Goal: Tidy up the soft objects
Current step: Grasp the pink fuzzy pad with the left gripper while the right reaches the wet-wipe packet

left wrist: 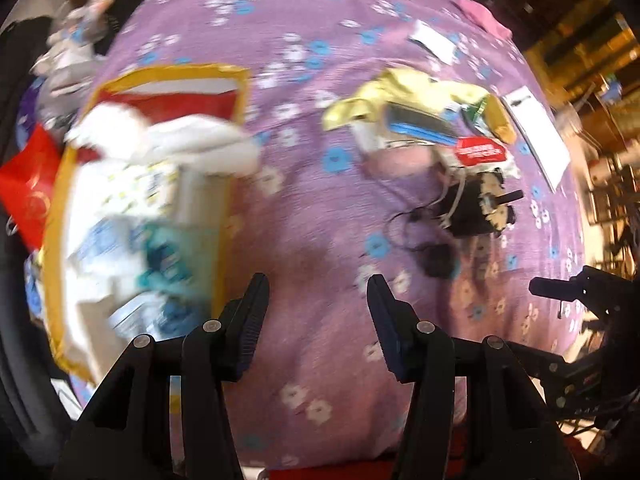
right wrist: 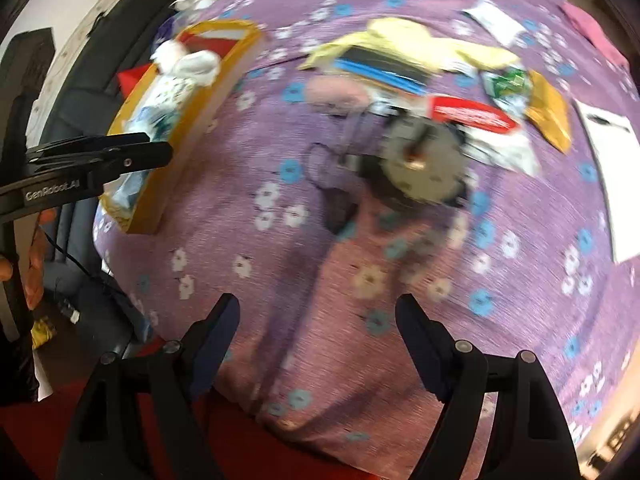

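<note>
Down low, both grippers are hanging unclenched, grasping nothing: the left gripper (left wrist: 318,294) and the wider right gripper (right wrist: 318,312), over bare purple floral bedspread (right wrist: 248,320) at its near edge. "GenRobot.AI" is showing on the left gripper's side. Farther off, a yellow-edged box (left wrist: 230,184) is holding a white plush toy (left wrist: 176,140) near the left edge; mid-bed, a pale yellow cloth (left wrist: 400,84) is topping blurred clutter.

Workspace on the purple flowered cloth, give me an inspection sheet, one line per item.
Surface: purple flowered cloth, rumpled.
Job's things: yellow-rimmed box holding soft white items; yellow cloth on the pile.
Clutter: red packet, round dial object, papers.
Grippers: left gripper and right gripper open, empty, above bare cloth.
Cables: thin black cord beside the pile.
Surroundings: dark seat, blurred furniture.
</note>
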`<action>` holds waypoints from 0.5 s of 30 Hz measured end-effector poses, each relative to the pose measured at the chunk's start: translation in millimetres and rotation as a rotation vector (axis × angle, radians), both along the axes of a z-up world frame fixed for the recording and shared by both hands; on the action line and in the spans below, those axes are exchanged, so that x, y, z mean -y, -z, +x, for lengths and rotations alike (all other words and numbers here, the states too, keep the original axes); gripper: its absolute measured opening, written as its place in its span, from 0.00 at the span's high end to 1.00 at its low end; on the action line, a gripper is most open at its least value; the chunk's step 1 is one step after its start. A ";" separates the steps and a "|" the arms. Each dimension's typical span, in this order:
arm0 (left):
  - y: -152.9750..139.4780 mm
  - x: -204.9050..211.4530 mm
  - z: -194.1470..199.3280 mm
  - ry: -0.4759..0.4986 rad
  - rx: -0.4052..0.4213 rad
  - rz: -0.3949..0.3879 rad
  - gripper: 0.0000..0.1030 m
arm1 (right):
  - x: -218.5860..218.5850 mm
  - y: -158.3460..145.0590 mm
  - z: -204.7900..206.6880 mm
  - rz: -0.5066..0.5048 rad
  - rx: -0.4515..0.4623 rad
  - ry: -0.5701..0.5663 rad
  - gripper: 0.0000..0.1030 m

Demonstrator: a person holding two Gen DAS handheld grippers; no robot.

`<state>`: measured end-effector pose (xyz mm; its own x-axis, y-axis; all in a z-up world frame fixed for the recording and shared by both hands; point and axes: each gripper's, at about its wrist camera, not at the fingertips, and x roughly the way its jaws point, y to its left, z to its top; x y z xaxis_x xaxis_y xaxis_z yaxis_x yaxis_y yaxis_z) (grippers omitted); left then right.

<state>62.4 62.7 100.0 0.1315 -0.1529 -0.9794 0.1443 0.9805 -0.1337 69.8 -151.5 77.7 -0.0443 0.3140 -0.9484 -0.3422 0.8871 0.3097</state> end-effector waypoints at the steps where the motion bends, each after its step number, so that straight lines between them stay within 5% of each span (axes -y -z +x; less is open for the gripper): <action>1: 2.4 6.0 3.9 0.015 0.002 -0.005 0.50 | 6.4 -1.4 -0.1 -0.004 0.001 0.011 0.22; 9: 34.7 56.5 57.1 0.104 0.026 0.034 0.51 | 56.3 -5.5 29.5 -0.027 -0.012 0.064 0.22; 15: 47.7 71.4 80.9 0.075 -0.015 -0.058 0.51 | 87.6 -1.5 90.2 -0.064 -0.011 0.172 0.22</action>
